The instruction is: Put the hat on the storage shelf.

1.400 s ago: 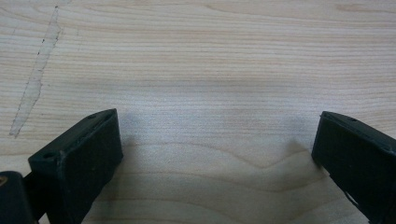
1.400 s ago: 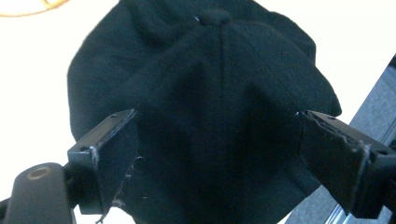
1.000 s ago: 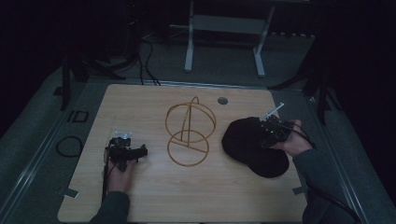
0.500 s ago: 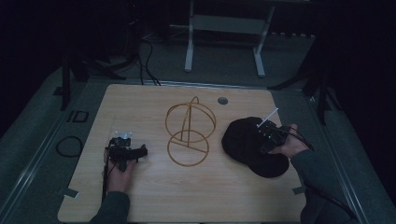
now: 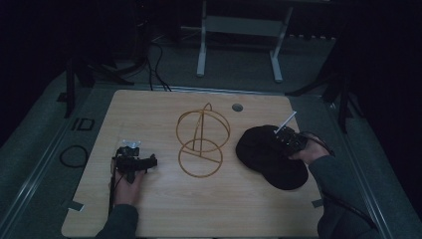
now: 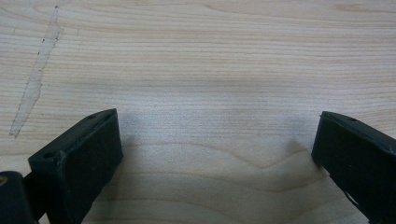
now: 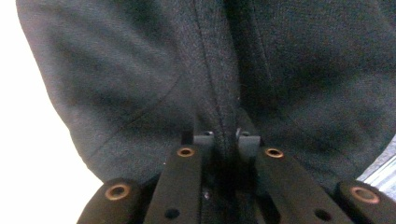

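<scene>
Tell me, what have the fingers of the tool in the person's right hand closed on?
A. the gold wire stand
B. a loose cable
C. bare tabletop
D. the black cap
D: in the right gripper view the right gripper has its fingers pinched together on a fold of the black cap, and the high view shows that hand resting on the cap beside the wire stand.

The tongs [image 7: 225, 140] rose from the bottom centre, having just been closing. They pinched a fold of black cap [image 7: 154, 79] fabric that spread across the frame.
</scene>
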`<state>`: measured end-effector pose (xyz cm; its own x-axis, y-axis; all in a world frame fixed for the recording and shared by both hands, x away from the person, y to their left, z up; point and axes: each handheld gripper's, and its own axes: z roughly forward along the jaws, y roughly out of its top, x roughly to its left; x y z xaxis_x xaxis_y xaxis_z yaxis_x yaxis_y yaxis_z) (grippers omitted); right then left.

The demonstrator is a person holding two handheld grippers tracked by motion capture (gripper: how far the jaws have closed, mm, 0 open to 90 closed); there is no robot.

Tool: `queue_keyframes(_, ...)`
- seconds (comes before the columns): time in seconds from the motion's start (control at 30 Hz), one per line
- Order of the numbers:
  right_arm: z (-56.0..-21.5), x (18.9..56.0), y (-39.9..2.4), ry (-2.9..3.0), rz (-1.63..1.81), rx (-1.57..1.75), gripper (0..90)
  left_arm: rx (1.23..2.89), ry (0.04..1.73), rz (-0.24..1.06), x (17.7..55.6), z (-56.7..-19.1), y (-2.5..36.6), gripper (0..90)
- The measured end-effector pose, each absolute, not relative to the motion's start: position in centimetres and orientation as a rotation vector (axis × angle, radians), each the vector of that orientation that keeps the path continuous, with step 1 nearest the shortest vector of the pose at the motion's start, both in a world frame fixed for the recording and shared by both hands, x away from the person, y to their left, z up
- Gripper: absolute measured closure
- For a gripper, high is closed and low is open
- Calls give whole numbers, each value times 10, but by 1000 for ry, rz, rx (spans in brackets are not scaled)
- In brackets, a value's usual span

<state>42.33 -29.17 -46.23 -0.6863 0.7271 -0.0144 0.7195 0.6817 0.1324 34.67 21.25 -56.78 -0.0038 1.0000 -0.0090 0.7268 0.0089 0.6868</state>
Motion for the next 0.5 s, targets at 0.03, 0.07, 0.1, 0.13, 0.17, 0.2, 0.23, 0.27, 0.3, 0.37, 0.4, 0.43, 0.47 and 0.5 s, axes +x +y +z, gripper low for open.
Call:
queue_keyframes(0.03, -461, 424, -292, 2829, 175, 1215, 855, 1770, 1783, 700, 347, -568, 213, 12)
queue_keyframes(0.07, -459, 424, -291, 2832, 173, 1209, 856, 1770, 1783, 700, 347, -568, 213, 12)
queue_keyframes(0.1, -457, 425, -291, 2836, 168, 1200, 857, 1770, 1783, 700, 347, -568, 213, 12)
queue_keyframes(0.13, -455, 425, -291, 2835, 167, 1191, 858, 1770, 1783, 700, 347, -568, 213, 12)
queue_keyframes(0.17, -453, 425, -291, 2835, 165, 1191, 859, 1770, 1783, 700, 347, -568, 213, 12)
queue_keyframes(0.2, -453, 425, -291, 2835, 165, 1191, 859, 1770, 1783, 700, 347, -568, 213, 12)
queue_keyframes(0.23, -450, 425, -290, 2836, 160, 1186, 859, 1770, 1783, 700, 347, -568, 213, 12)
queue_keyframes(0.27, -446, 426, -289, 2830, 159, 1188, 859, 1769, 1783, 700, 347, -568, 213, 12)
queue_keyframes(0.3, -445, 426, -289, 2834, 154, 1178, 859, 1769, 1783, 700, 347, -568, 213, 12)
queue_keyframes(0.37, -441, 427, -289, 2820, 154, 1176, 859, 1769, 1783, 700, 347, -568, 213, 12)
queue_keyframes(0.4, -438, 427, -290, 2816, 165, 1170, 859, 1770, 1783, 700, 347, -568, 213, 12)
queue_keyframes(0.43, -437, 426, -290, 2814, 171, 1168, 859, 1770, 1783, 700, 347, -568, 213, 12)
queue_keyframes(0.47, -434, 426, -290, 2811, 175, 1164, 859, 1769, 1783, 700, 347, -568, 213, 12)
queue_keyframes(0.5, -431, 426, -290, 2809, 177, 1159, 859, 1769, 1783, 700, 347, -568, 213, 12)
